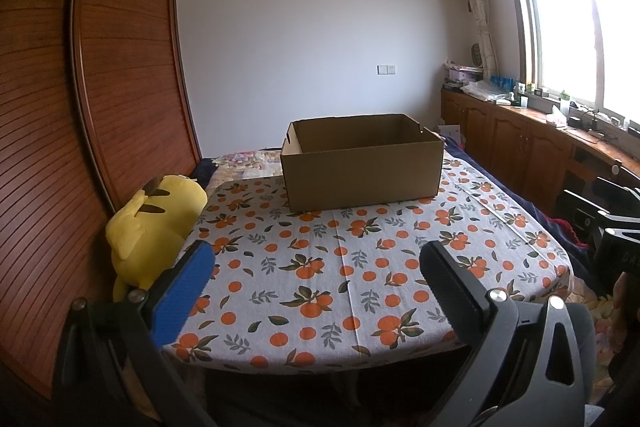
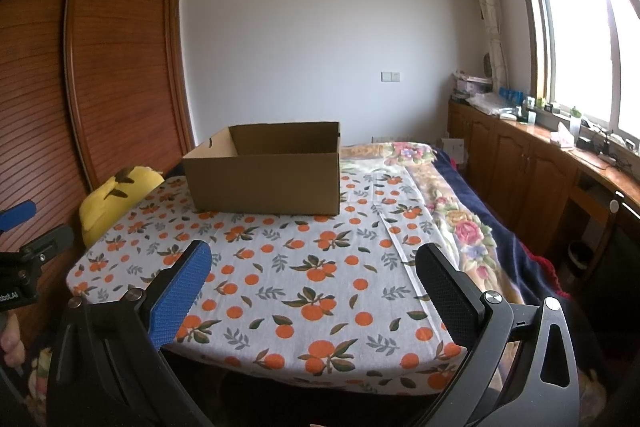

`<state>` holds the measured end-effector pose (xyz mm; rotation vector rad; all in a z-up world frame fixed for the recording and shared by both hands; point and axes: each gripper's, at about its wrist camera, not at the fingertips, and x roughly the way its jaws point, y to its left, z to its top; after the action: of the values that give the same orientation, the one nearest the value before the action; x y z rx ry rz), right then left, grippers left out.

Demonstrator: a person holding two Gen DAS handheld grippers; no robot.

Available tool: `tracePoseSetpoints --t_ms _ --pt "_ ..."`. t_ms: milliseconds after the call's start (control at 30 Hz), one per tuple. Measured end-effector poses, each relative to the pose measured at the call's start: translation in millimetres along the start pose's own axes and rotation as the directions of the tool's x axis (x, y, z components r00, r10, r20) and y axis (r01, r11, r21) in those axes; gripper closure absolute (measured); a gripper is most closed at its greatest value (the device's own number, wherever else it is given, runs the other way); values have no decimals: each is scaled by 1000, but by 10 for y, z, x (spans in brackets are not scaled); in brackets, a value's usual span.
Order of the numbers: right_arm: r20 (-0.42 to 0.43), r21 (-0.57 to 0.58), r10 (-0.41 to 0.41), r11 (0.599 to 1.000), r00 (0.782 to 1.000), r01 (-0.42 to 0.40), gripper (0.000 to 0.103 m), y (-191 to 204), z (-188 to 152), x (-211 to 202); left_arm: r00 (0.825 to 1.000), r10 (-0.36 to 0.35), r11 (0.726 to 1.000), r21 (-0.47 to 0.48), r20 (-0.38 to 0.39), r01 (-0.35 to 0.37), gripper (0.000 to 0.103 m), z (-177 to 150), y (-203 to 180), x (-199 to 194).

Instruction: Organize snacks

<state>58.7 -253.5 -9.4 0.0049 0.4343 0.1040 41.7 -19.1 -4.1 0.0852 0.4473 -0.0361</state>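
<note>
- Yellow plush toy [image 1: 154, 227] sits off the counter's left edge, against the wooden wardrobe [image 1: 120, 67].
- Left gripper [image 1: 316, 291]: jaws wide apart, holding nothing, hovering at the near edge of the counter [image 1: 360, 267].
- Cardboard box [image 1: 362, 167] stands open at the far end, straight ahead of the left jaws, long side facing them; no snacks visible anywhere.
- Right gripper [image 2: 312, 293]: jaws spread, empty; the box lies ahead and to its left.
- Readable writing: only a partial "bot.AI" on the other gripper's body at the right view's left edge.
</note>
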Motion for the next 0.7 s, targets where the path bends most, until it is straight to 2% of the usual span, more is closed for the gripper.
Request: tracePoseSetpoints --t_ms 700 --pt "1 -1 0 1000 1000 0 0 -10 1 -3 1000 4 1000 1 4 -4 0 31 29 -4"
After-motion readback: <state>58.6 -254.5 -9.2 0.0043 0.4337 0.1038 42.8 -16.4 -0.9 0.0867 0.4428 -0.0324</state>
